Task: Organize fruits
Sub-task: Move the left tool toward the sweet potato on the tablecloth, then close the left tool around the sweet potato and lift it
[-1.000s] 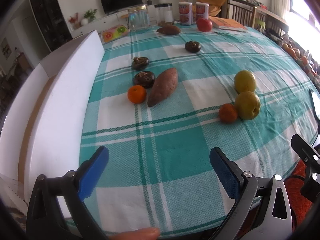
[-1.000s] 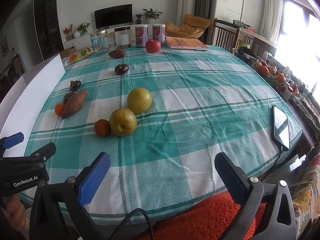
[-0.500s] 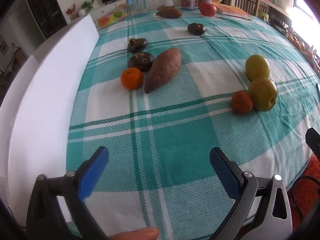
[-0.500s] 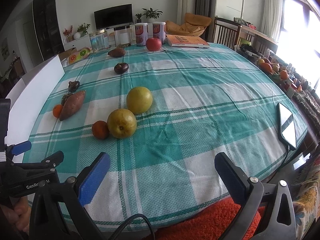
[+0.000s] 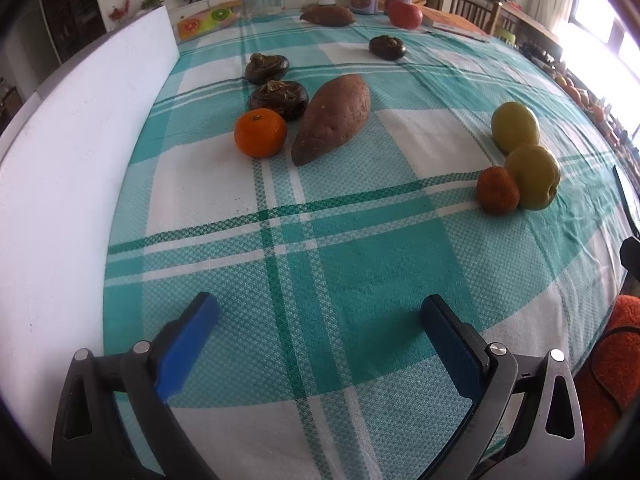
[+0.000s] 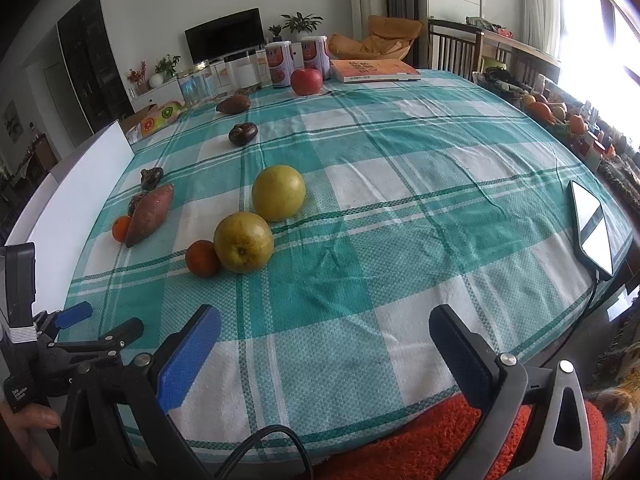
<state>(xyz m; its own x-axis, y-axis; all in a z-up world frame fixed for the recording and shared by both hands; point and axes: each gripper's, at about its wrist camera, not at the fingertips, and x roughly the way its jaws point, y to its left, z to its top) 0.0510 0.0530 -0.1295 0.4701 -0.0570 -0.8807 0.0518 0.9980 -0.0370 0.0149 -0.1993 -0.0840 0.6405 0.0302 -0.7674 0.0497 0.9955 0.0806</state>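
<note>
On the green checked tablecloth [image 5: 360, 264] lie an orange mandarin [image 5: 260, 132], a sweet potato [image 5: 333, 117] and two dark brown fruits [image 5: 277, 98] in a cluster. To the right are two yellow-green pears [image 5: 532, 176] and a second mandarin [image 5: 497, 190]; they also show in the right wrist view [image 6: 243, 241]. A red apple [image 6: 306, 81] sits at the far edge. My left gripper [image 5: 320, 320] is open and empty over the near cloth. My right gripper [image 6: 326, 332] is open and empty near the table's front edge.
A white foam board [image 5: 72, 152] stands along the table's left side. A phone [image 6: 592, 228] lies at the right edge. Cans [image 6: 280, 64], jars, a book [image 6: 374, 71], another sweet potato [image 6: 234, 104] and a dark fruit [image 6: 243, 135] are at the far side.
My left gripper has moved forward over the table toward the mandarin and sweet potato cluster. My right gripper has edged slightly forward. Both stay open.
</note>
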